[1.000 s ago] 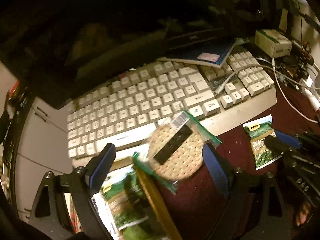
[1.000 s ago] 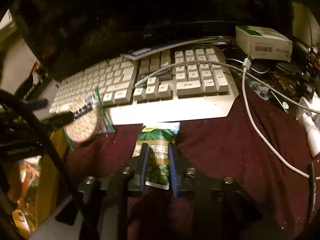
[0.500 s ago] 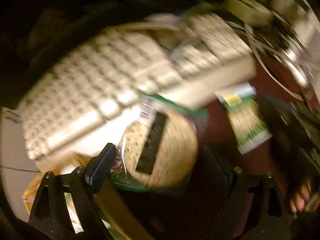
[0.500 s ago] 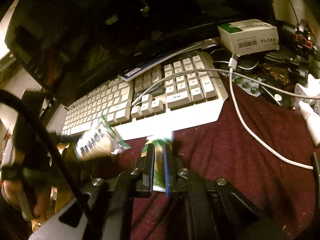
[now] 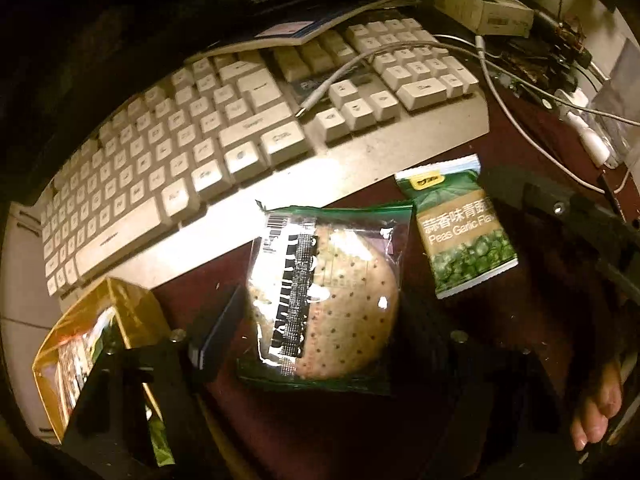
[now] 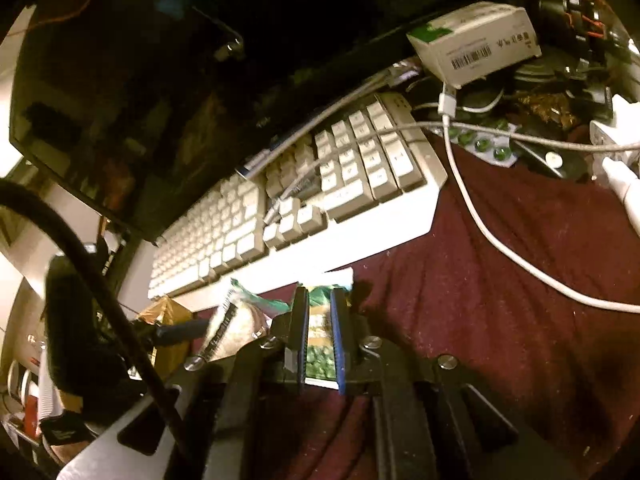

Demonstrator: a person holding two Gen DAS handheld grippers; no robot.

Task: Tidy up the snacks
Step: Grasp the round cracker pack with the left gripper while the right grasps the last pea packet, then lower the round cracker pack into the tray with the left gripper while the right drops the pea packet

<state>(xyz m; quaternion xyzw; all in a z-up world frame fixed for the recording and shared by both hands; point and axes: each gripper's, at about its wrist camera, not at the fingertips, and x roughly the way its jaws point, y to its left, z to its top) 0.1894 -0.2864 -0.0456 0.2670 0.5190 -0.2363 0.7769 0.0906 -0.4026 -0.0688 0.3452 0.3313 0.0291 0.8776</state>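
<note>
Your left gripper points steeply down with its jaws around a clear-wrapped round cracker; they have just been narrowing, and whether the pads yet press the wrapper cannot be told. Your right gripper is closed tight on the lower end of a green garlic pea packet, its jaws having just eased slightly. Both snacks lie on the maroon cloth just in front of the white keyboard, with a yellow snack box to the cracker's left.
</note>
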